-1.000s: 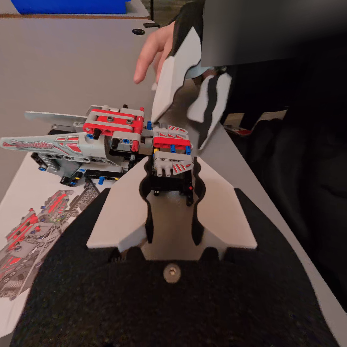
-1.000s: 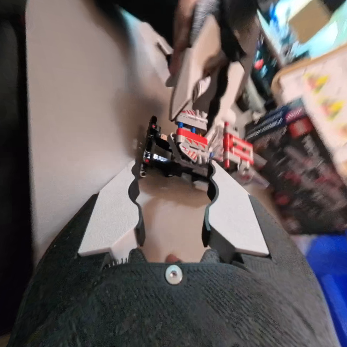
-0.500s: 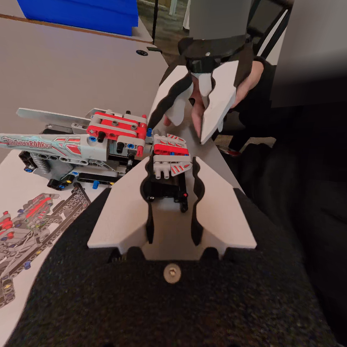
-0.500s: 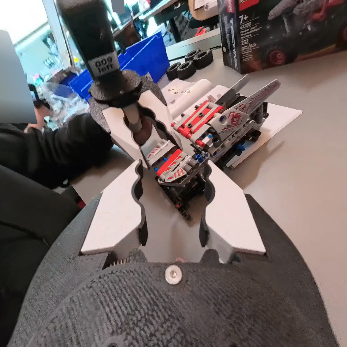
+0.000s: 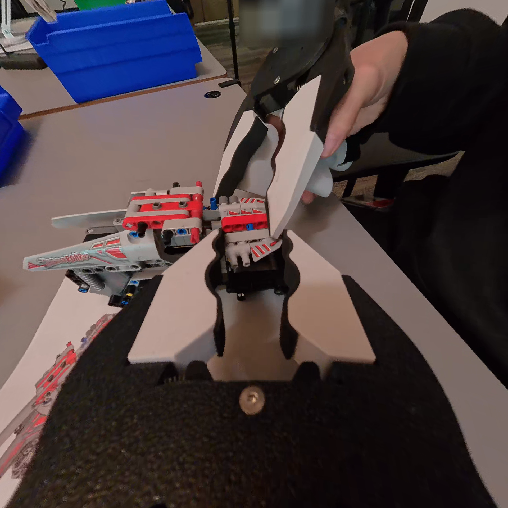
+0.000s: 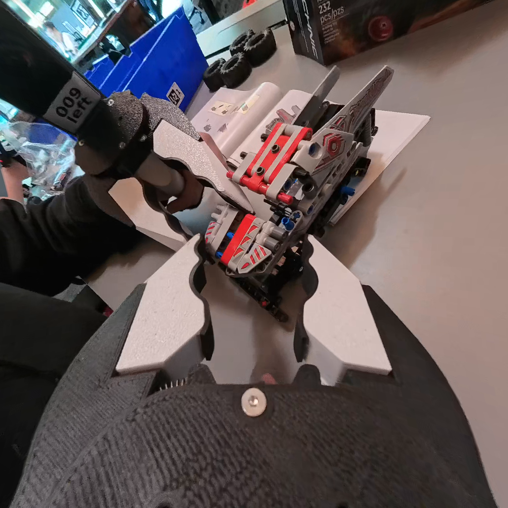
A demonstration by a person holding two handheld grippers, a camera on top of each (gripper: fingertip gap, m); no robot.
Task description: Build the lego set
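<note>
Lego model (image 5: 170, 236), red, grey and black, resting on gray table (image 5: 123, 154) partly over open instruction booklet (image 6: 384, 132); rear block of model sitting between fingers of both tools. Left gripper (image 5: 250, 275) spread wide around black rear frame, not clamped; right gripper (image 6: 254, 261) likewise parted around same end, one fingertip (image 5: 277, 228) touching grey striped panel. Blue bins (image 5: 115, 52), loose black tires (image 6: 239, 57) and dark set box (image 6: 357, 24) well apart at far edge.
</note>
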